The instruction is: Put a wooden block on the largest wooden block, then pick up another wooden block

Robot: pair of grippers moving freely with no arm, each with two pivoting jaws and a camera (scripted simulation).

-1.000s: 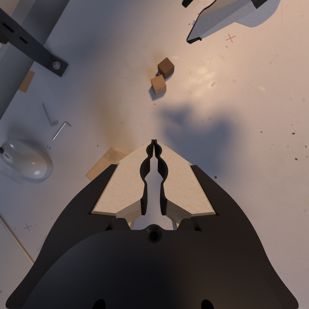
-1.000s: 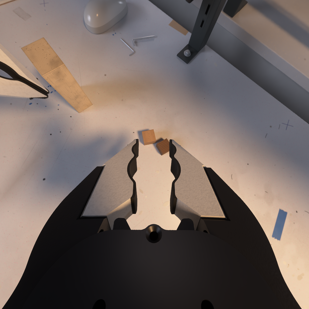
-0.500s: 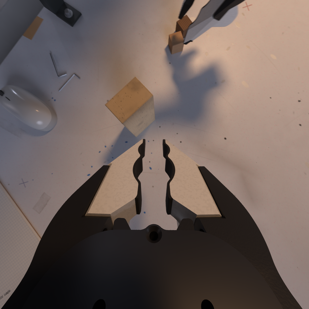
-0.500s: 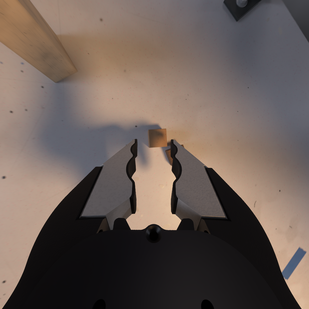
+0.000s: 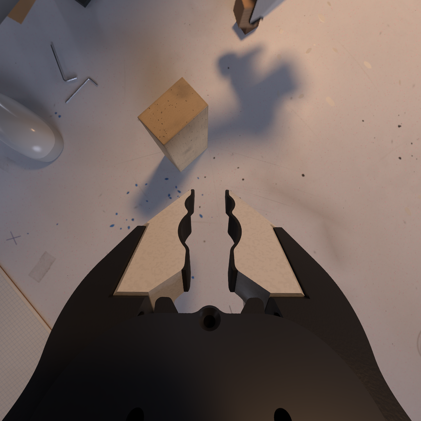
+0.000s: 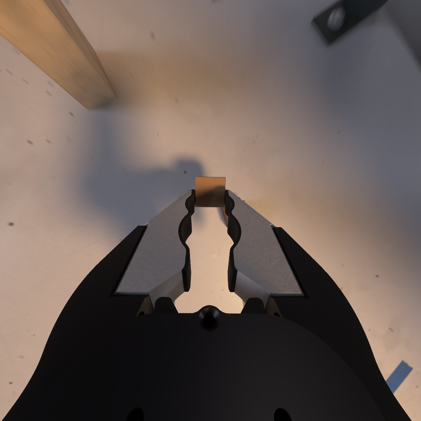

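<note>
The largest wooden block stands upright on the table; it also shows at the top left of the right wrist view. My left gripper is open and empty, just short of that block and slightly to its right. My right gripper is shut on a small light wooden block, with one fingertip on each side of it. A darker small block shows only as a sliver behind the right finger. In the left wrist view the small block sits at the top edge against a right gripper finger.
A white computer mouse lies at the left, with two hex keys beyond it. Gridded paper is at the lower left. A black bolted bracket and a strip of blue tape show in the right wrist view.
My left gripper went from shut to open and now sits back from the large block. My right gripper came down onto the small blocks and closed on the light one.
</note>
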